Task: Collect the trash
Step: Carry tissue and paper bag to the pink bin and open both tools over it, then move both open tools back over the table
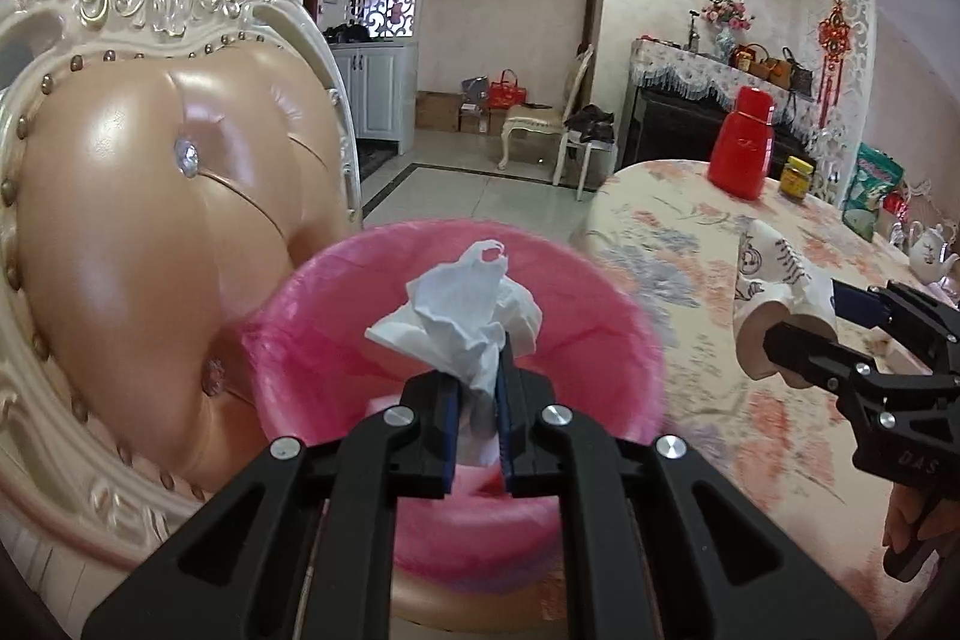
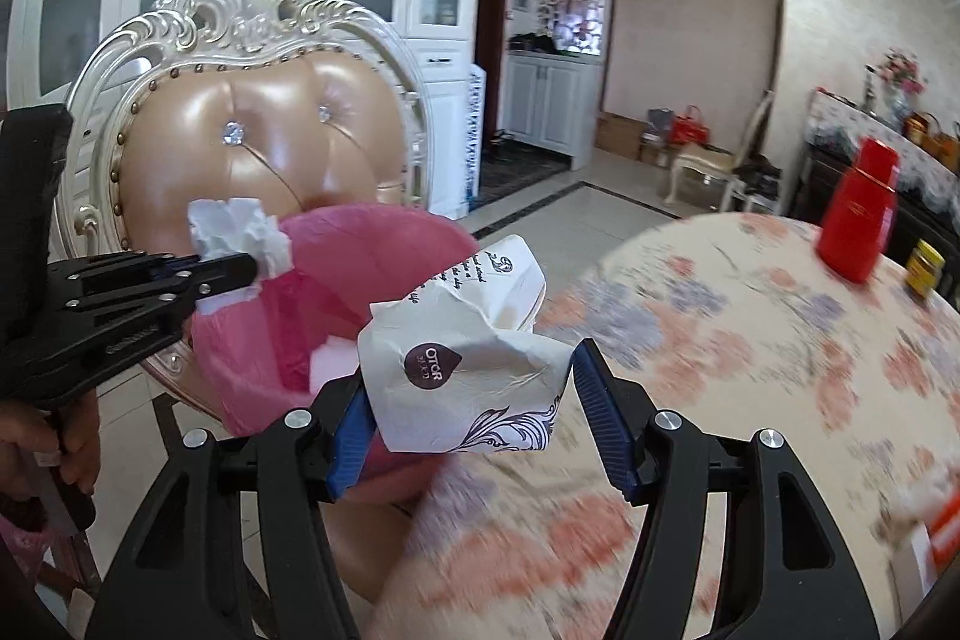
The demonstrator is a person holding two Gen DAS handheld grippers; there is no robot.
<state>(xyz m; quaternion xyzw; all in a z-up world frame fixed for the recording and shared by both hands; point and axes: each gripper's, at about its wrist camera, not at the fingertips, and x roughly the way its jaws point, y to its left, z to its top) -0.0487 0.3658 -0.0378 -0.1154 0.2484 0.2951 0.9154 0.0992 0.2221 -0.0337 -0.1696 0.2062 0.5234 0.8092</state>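
My left gripper is shut on a crumpled white tissue and holds it over the mouth of a bin lined with a pink bag. The tissue and the left gripper also show in the right wrist view, above the bin. My right gripper is shut on a crushed white paper cup with dark print, just right of the bin at the table edge. The cup and the right gripper appear at the right of the left wrist view.
The bin stands on an ornate cream chair with a tan leather back. A round table with a floral cloth lies to the right, with a red thermos and a yellow jar at its far side.
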